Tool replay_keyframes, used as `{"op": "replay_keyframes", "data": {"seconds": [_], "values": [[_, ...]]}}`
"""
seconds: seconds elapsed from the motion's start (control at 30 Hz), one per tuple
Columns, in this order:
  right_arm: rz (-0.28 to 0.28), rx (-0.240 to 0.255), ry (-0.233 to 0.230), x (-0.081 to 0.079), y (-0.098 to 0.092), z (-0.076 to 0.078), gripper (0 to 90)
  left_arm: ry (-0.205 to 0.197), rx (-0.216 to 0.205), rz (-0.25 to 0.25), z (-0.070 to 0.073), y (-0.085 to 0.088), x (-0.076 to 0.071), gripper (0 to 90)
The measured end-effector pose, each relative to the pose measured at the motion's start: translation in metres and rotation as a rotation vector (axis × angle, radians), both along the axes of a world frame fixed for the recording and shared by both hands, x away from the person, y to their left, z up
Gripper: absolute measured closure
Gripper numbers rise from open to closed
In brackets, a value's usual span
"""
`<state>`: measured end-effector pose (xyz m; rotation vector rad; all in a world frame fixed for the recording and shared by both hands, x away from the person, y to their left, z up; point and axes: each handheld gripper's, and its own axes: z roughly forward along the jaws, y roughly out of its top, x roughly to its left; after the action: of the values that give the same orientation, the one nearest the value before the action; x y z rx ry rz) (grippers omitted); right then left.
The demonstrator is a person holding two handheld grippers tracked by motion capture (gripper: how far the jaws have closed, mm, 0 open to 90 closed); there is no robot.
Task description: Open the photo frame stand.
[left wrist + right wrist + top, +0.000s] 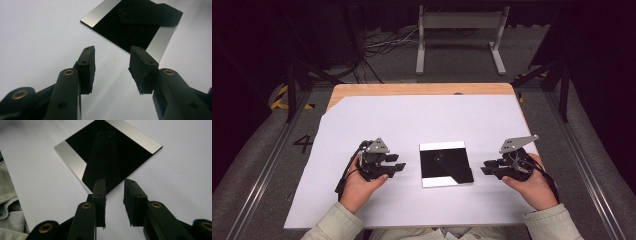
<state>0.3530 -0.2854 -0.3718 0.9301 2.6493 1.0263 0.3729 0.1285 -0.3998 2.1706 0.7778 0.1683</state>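
- Black plate (446, 164) flat on white sheet (412, 120) covering counter (422, 89); near-square, w/ silvery strips along far and near edges, dark folded flap across its face.
- Landmark = plate. Left hand-held gripper (399, 166) just left of plate, jaws aimed right at plate's left edge; apart, not touching.
- Right hand-held gripper (486, 167) just right of plate, jaws aimed left at plate's right edge; also apart.
- About equally near on both sides; right maybe a touch closer, hard to call from high view.
- Left gripper view: left hand-held gripper (112, 67) spread wide, nothing between pads, bare sheet in the gap; plate (130, 27) ahead and slightly right of jaw line, one corner toward the jaws.
- Right gripper view: right hand-held gripper (114, 200) partly open, narrower gap than left, nothing held; plate (107, 157) dead ahead, near corner right at fingertips, no contact seen.
- Plate axis: no strong long axis; slightly longer toward/away from person, strips running left-right. Sits a bit skewed, near right corner pushed out toward right jaws.
- Flap's slanted edge runs from plate centre down toward near right corner.
- Judgement: coming move prob. a pinch at an edge or corner; thin and flat on sheet, so low, level approach needed; right side better lined up with a corner.
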Motion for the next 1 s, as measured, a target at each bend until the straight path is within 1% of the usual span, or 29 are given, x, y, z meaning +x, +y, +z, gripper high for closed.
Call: {"op": "replay_keyframes", "data": {"seconds": [0.23,0.43,0.7,1.0], "values": [[0.034,-0.057,0.039,-0.003,0.008,-0.006,71.5,0.001,0.004,-0.005,-0.001,0.000,0.001,56.4],[0.060,-0.100,0.068,-0.003,0.014,-0.015,71.0,0.004,0.010,-0.008,-0.002,-0.001,0.001,56.3],[0.069,-0.119,0.096,-0.002,0.020,-0.022,69.6,0.005,0.007,-0.005,-0.002,-0.001,0.001,56.4],[0.077,-0.128,0.108,0.000,0.023,-0.029,69.5,0.007,0.017,-0.009,-0.004,-0.003,0.000,56.7]]}}
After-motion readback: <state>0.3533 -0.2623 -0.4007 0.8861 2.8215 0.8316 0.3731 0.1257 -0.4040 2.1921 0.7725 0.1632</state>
